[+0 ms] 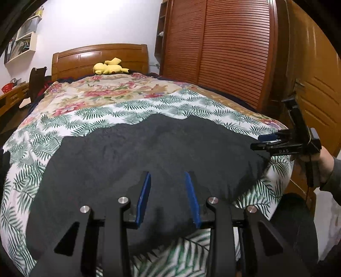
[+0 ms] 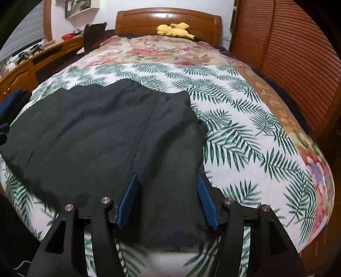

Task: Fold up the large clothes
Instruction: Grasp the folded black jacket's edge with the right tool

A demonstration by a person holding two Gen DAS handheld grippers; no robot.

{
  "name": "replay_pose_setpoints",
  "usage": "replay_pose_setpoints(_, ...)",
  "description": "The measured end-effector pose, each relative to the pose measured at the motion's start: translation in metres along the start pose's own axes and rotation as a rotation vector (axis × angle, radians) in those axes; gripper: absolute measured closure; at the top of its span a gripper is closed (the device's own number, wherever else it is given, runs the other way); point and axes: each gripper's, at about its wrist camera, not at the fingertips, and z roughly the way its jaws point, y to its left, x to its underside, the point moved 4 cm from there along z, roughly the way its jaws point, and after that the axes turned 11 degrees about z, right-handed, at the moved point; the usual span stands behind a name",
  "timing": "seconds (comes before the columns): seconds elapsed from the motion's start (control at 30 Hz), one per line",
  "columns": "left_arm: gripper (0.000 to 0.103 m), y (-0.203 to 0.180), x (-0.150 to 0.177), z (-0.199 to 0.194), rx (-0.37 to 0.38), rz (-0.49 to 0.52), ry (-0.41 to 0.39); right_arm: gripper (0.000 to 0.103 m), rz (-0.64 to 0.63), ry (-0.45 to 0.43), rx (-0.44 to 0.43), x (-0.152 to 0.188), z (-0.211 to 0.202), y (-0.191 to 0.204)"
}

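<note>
Both tongs gape over the garment (image 2: 102, 136), left (image 1: 168, 176) and right (image 2: 167, 178). Clamped shallowly, its near hem, just below their tips, could slip out and bunch.

a bed (image 2: 245, 119) under a fern-print sheet fills the room, its wooden headboard (image 1: 100, 56) against a white wall (image 1: 96, 23). louvered wooden wardrobe doors (image 1: 223, 49) stand right; a wall shelf (image 1: 23, 42) and a wooden desk (image 2: 36, 61) sit left.

We see open leaf-print sheet (image 2: 245, 132) to the right of the dark garment (image 2: 106, 132), and more beyond it, giving room to pass. The wardrobe (image 2: 294, 53) walls the bed's right side, a desk (image 2: 25, 70) crowds its left, and a yellow plush toy (image 2: 173, 29) sits at the headboard (image 2: 168, 18).
</note>
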Motion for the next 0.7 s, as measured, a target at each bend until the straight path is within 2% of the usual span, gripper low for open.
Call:
replay_pose_setpoints(0.37, 0.071, -0.010, 0.013, 0.005, 0.008, 0.005, 0.039, 0.042, 0.036, 0.031, 0.028, 0.020, 0.007, -0.014)
replay_pose_setpoints(0.53, 0.070, -0.015, 0.017, 0.013, -0.003, 0.022, 0.066, 0.039, 0.128, 0.061, -0.009, 0.019, 0.018, -0.032)
replay_pose_setpoints(0.7, 0.069, -0.018, 0.020, 0.017, -0.004, 0.030, 0.078, 0.031, 0.144, 0.071, -0.003, 0.022, 0.023, -0.035)
